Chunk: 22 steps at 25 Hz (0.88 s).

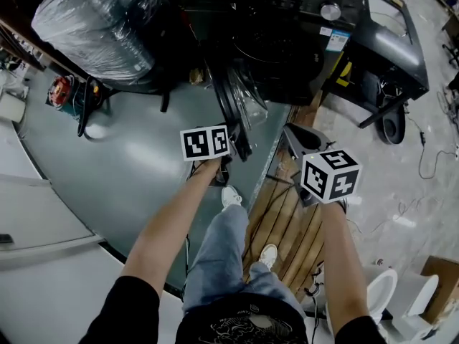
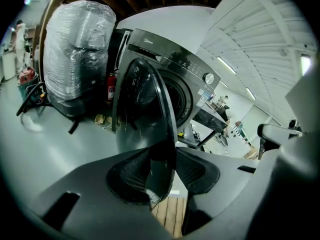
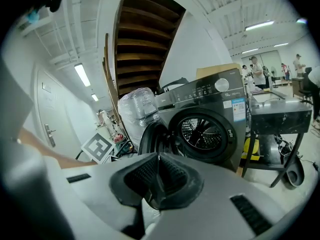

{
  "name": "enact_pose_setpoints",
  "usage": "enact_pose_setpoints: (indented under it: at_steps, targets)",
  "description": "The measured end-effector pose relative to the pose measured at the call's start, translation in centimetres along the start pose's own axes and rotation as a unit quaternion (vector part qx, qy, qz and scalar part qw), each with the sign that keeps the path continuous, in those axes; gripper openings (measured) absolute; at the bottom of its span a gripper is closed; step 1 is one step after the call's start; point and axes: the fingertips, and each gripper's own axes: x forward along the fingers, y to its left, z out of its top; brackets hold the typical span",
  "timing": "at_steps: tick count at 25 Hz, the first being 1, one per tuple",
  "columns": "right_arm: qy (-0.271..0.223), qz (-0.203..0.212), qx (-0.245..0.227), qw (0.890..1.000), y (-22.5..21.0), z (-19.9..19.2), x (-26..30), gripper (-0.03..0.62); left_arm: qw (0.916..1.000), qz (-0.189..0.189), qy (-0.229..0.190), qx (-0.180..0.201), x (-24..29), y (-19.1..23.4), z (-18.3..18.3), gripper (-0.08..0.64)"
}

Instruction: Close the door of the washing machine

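Observation:
A dark front-loading washing machine (image 1: 287, 41) stands ahead with its round door (image 1: 233, 113) swung out toward me. In the left gripper view the door's (image 2: 145, 109) rim runs edge-on between the pads of my left gripper (image 2: 162, 176); the jaws stand apart around it, and no pad shows pressing on it. In the head view this gripper (image 1: 237, 149) sits at the door's outer edge. My right gripper (image 1: 301, 140) hangs to the right of the door, in front of the machine. Its pads meet, empty, in its own view (image 3: 159, 178), facing the open drum (image 3: 207, 134).
A plastic-wrapped bundle (image 1: 100, 20) stands left of the machine, with a red fire extinguisher (image 2: 111, 86) beside it. A dark metal table (image 1: 391, 41) stands on the right. I stand by a wooden pallet (image 1: 287, 221). People (image 3: 257, 71) are far behind.

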Motion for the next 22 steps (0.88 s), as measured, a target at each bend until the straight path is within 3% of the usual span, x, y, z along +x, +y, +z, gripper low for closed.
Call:
enact_pose_setpoints:
  at_steps: [22]
  targets:
    - [-0.032,-0.066,0.063,0.995,-8.2,1.1,-0.2,0.023,0.9979,-0.03,0.017,-0.054,8.7,-8.6,2.9,0.229]
